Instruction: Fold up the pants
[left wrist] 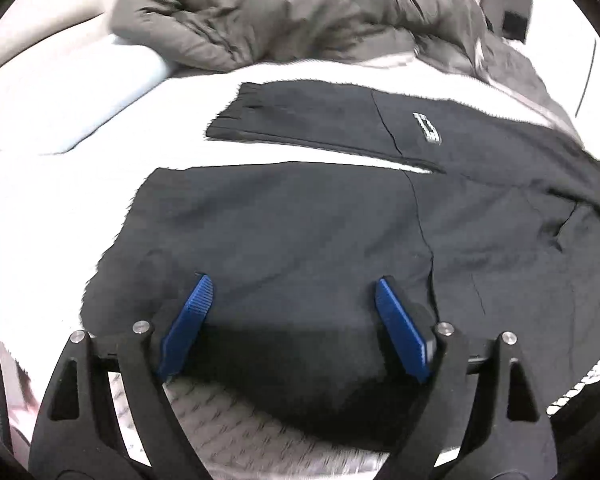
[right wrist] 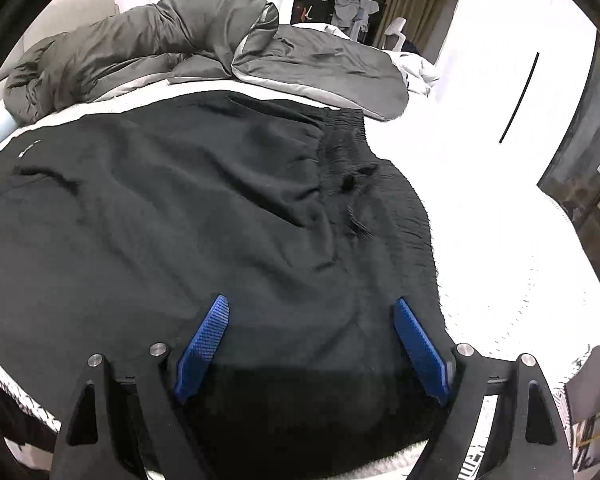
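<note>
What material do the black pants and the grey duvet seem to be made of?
Black pants: probably a thin matte woven synthetic; they lie flat with fine creases and a gathered elastic waistband.
Grey duvet: padded fabric with a slight sheen, perhaps polyester or cotton; it bunches in thick puffy folds.
</note>
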Available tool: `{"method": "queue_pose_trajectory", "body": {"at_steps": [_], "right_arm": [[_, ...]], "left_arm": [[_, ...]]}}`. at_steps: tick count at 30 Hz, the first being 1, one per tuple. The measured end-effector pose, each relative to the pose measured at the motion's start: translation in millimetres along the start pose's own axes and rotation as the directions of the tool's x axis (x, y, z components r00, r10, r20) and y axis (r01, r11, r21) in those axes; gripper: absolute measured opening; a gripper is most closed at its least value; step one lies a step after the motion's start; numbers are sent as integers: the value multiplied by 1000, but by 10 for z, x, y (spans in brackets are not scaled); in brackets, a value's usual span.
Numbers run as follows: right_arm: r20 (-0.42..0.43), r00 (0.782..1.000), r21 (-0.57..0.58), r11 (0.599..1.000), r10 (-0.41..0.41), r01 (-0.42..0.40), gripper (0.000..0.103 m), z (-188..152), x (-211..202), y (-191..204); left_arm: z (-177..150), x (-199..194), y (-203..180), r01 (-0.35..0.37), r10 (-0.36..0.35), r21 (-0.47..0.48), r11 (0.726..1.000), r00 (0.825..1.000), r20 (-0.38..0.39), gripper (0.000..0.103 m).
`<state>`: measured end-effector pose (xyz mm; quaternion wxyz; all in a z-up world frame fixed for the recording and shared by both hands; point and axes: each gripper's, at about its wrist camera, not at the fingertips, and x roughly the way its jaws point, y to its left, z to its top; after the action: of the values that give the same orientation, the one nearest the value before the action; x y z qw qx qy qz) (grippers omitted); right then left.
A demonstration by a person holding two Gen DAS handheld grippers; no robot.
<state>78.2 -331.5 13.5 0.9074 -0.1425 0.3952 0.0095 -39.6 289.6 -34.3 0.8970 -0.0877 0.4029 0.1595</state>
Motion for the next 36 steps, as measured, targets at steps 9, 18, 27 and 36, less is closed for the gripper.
{"method": "queue_pose_trajectory", "body": {"at_steps": [9,18,27,36], "right_arm": [[109,981,230,957,158,-179,92,-395,-666,-459],[107,981,371,908,165,-193,92,-840,-889,-645],[135,966,503,824,221,-259,92,-898,-729,-820],[160,929,604,712,333,-359,71,-854,-361,-917]], "left_arm": [[-411,-732,493,54,-38,-220,974,996,76,82],[-577,-422,800,277,-274,-478,834,959,77,55],[-455,-207,897,304,-234,-572,762,953,194,13],[-442,-431,876,301,-218,-531,792,952,215,4]]}}
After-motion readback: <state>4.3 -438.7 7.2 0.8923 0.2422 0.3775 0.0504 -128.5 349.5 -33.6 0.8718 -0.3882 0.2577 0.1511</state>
